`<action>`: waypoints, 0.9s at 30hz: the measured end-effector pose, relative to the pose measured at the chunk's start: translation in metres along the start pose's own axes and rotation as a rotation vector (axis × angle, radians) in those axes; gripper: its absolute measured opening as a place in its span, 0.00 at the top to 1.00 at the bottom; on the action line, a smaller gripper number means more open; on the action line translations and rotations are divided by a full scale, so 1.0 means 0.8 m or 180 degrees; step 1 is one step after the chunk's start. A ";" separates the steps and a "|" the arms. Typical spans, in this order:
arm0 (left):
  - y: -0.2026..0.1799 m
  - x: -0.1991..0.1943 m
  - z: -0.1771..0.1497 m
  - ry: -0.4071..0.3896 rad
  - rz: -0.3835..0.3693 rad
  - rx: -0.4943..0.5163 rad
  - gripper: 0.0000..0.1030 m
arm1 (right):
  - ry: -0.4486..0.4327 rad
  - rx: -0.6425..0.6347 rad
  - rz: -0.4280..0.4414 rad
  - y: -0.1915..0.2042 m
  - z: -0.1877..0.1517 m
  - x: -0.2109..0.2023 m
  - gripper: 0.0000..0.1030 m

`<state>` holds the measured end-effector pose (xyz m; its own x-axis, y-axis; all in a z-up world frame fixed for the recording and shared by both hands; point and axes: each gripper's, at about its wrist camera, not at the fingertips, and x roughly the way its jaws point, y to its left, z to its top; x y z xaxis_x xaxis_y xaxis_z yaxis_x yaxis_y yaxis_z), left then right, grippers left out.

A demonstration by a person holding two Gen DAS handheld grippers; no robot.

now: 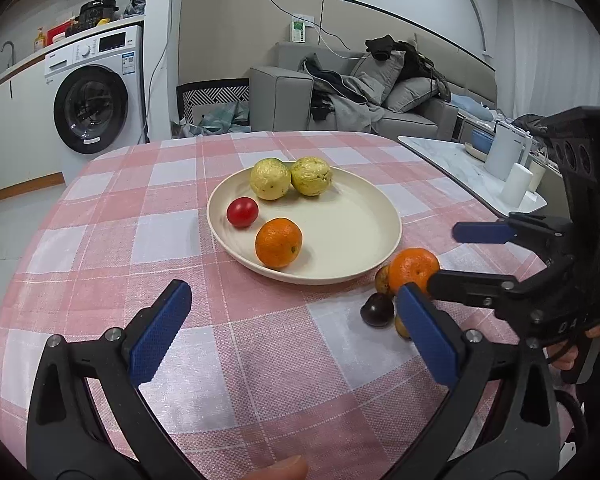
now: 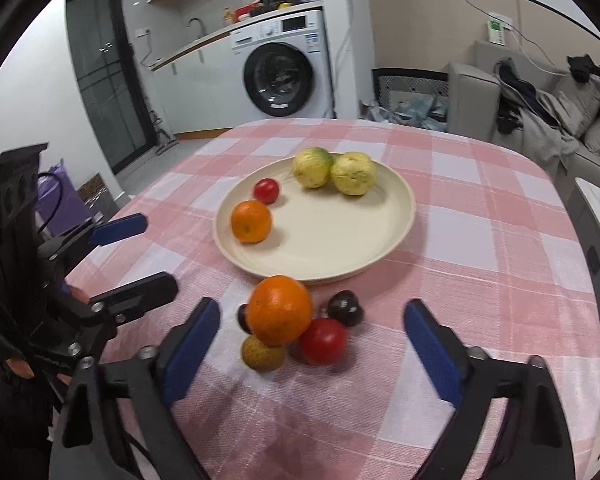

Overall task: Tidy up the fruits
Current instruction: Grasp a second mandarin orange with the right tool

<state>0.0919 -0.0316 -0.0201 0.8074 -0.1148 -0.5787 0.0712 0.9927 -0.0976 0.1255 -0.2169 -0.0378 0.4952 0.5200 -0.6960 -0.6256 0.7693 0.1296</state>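
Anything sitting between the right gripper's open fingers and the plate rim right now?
Yes. In the right wrist view, a cluster lies between the right gripper and the plate: an orange, a red tomato, a dark plum and a small yellowish fruit.

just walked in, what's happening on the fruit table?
A person holds a claw in each hand, sorting fruit onto a plate. Four pieces are on it: two guavas, a tomato and an orange. A second orange and some small fruits sit in a pile on the cloth. The right claw is open around the pile; the left claw is open and empty.
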 end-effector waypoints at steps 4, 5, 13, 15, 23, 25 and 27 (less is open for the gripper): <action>0.001 -0.001 -0.001 -0.0007 -0.0020 -0.0003 0.01 | 0.0018 -0.0050 0.0056 0.007 -0.002 0.004 0.25; 0.001 0.000 0.000 0.0001 -0.0025 -0.0006 0.01 | 0.0025 -0.0048 0.0072 0.007 -0.002 0.005 0.27; 0.002 0.003 0.001 0.0026 -0.0023 -0.0015 0.01 | 0.0059 -0.0122 0.0129 0.015 -0.006 0.013 0.45; 0.001 0.004 0.002 0.0037 -0.0024 -0.0009 0.01 | 0.0073 -0.0151 0.0103 0.018 -0.006 0.015 0.45; 0.001 0.007 0.003 0.0061 -0.0018 -0.0015 0.01 | 0.0064 -0.0153 0.0088 0.021 -0.007 0.020 0.47; 0.001 0.007 0.003 0.0060 -0.0021 -0.0019 0.01 | 0.0063 -0.0154 0.0077 0.021 -0.007 0.021 0.48; 0.001 0.007 0.003 0.0064 -0.0020 -0.0018 0.01 | 0.0065 -0.0157 0.0068 0.021 -0.007 0.022 0.48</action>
<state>0.0979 -0.0312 -0.0220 0.7951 -0.1219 -0.5942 0.0729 0.9917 -0.1059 0.1205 -0.1967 -0.0518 0.4694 0.5279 -0.7078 -0.6651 0.7386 0.1098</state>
